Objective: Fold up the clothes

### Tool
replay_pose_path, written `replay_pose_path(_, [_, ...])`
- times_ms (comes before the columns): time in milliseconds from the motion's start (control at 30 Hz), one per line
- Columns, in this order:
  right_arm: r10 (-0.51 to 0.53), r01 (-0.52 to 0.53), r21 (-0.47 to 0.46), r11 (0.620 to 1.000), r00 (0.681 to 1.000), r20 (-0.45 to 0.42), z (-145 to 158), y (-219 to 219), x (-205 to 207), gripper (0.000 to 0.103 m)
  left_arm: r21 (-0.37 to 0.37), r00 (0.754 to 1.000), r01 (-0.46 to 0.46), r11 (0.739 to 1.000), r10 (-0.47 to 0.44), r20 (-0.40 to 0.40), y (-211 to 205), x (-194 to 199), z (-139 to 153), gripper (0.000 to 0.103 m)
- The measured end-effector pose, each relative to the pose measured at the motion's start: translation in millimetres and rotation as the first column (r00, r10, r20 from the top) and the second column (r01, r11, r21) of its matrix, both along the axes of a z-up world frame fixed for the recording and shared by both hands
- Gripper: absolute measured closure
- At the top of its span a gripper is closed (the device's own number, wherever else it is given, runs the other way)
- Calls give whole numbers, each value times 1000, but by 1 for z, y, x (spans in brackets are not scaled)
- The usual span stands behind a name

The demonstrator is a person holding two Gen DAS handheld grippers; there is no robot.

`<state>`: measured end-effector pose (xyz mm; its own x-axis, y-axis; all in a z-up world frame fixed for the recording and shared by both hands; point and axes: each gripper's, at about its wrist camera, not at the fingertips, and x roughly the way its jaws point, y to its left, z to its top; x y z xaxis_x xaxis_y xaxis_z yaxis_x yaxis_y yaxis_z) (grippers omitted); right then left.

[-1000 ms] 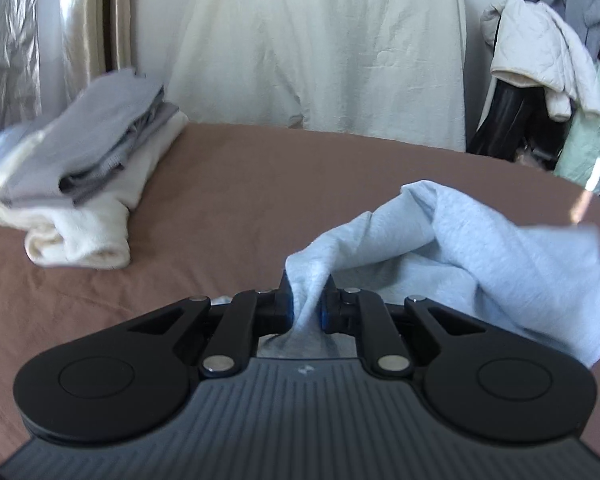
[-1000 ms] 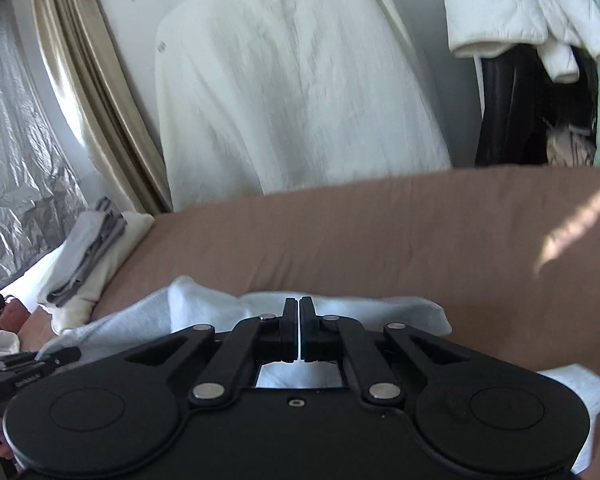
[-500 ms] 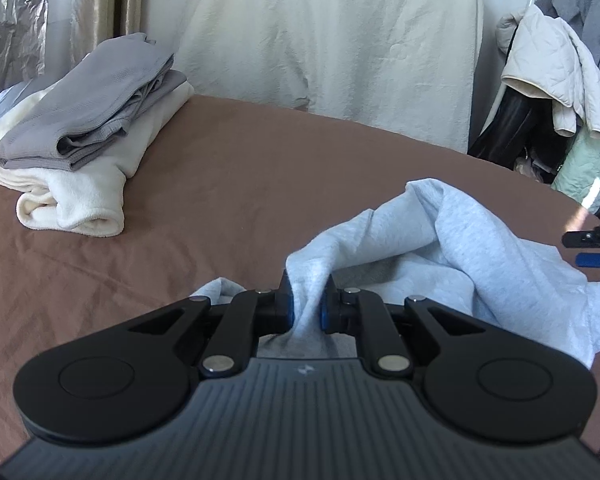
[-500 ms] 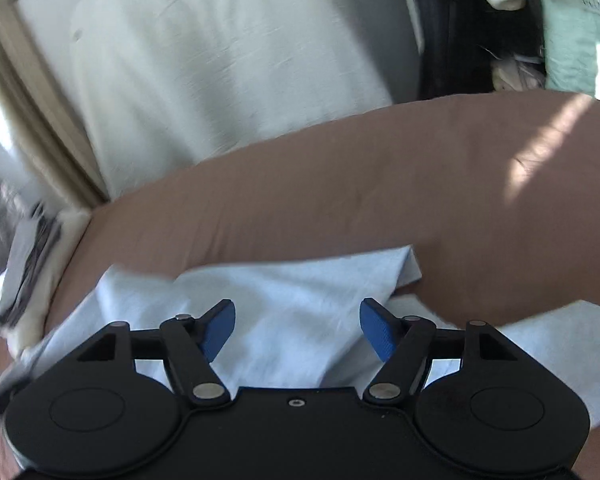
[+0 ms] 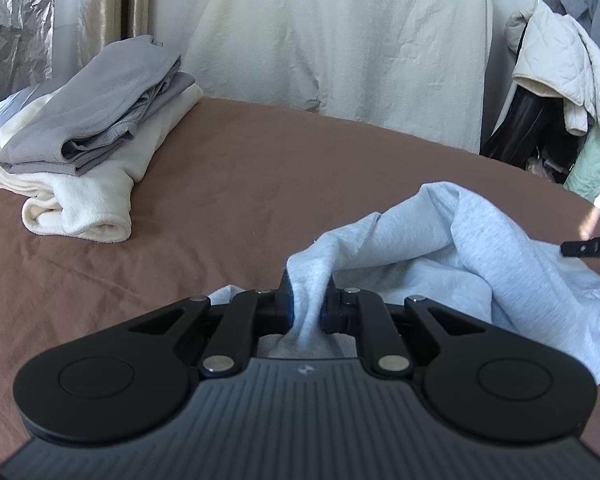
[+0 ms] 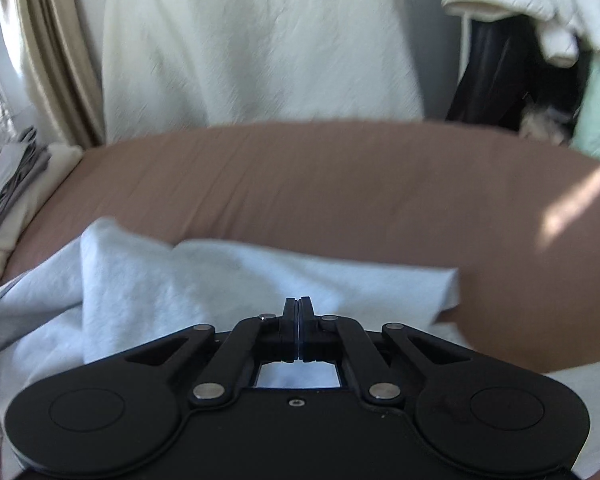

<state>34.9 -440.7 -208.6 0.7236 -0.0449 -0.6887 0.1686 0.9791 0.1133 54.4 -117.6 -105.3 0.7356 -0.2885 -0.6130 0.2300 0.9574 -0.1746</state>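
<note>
two grippers were at work on one pale grey garment (image 5: 480, 240) that lay rumpled on the brown bedcover (image 5: 240, 184), toward four o'clock in the left wrist view and spread across the lower half of the right one. the left gripper (image 5: 307, 304) pinched a bunched ridge of that cloth, the fabric squeezed into a narrow waist between its jaws and spilling out above and below them. the right gripper (image 6: 298, 328) had just been closing, and its jaws stood pressed flat together over the garment; no cloth showed between them from the right wrist view, so i judged it had come away empty rather than with an edge. away at ten o'clock sat the finished stack, a folded grey piece (image 5: 100, 116) on top of a folded cream piece (image 5: 84, 204), well apart from the work. a big cream sheet (image 5: 340, 32) hung behind the bed. to do this step well, i thought the right gripper should spread again, settle lower onto a true hem or corner of the garment, perhaps the free corner (image 6: 448, 288) at three o'clock, and bite only one layer. then both could draw the cloth taut and flat before any fold. the risk i saw was a grab of the mid-panel, which would leave a lumpy, crooked crease.
</note>
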Motion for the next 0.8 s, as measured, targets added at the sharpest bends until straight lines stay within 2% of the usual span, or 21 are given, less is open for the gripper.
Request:
replay_pose_path(133, [-55, 54, 16, 998, 997, 61, 17, -21, -11, 99, -13, 1000, 4, 1000, -4, -22, 2, -1, -1, 92])
replay_pose_path(200, [-65, 60, 139, 988, 997, 36, 10, -37, -12, 90, -26, 999, 1, 1000, -2, -41, 3, -1, -4, 92])
replay_pose_path(233, [-69, 64, 206, 976, 998, 15, 4, -44, -12, 84, -21, 999, 0, 1000, -1, -39, 3, -1, -4, 92])
replay_pose_path(300, [-74, 79, 313, 946, 997, -27, -11, -51, -13, 46, -9, 1000, 1, 1000, -1, -31, 1, -2, -4, 92])
replay_pose_path(367, [-74, 89, 366, 926, 996, -55, -23, -49, -12, 42, 6, 1000, 3, 1000, -3, -20, -1, -3, -4, 92])
replay_pose_path(433, [-61, 81, 400, 913, 996, -63, -35, -43, -9, 33, 31, 1000, 6, 1000, -6, -8, -3, -3, -5, 92])
replay_pose_path(467, [-60, 81, 395, 915, 996, -65, -41, -38, -7, 27, 44, 1000, 8, 999, -8, -1, -4, -4, -6, 92])
replay_pose_path(533, [-66, 85, 370, 925, 996, -65, -53, -26, -3, 25, 71, 1000, 11, 997, -12, 14, -7, -5, -7, 92])
replay_pose_path(600, [-2, 17, 294, 956, 999, -52, -54, -9, 2, 29, 104, 999, 14, 994, -17, 29, -9, -6, -7, 92])
replay_pose_path(633, [40, -27, 249, 968, 998, -47, -54, 0, 5, 50, 116, 999, 16, 993, -20, 35, -10, -7, -7, 92])
replay_pose_path(667, [72, -60, 220, 974, 996, -45, -52, 8, 6, 80, 125, 999, 17, 992, -22, 40, -11, -7, -7, 92])
replay_pose_path(700, [97, -86, 203, 975, 994, -45, -50, 15, 6, 93, 131, 999, 17, 991, -24, 45, -12, -7, -6, 92])
replay_pose_path(800, [137, -136, 49, 990, 990, -29, -38, 38, -1, 95, 126, 998, 13, 992, -20, 58, -10, -9, -3, 92])
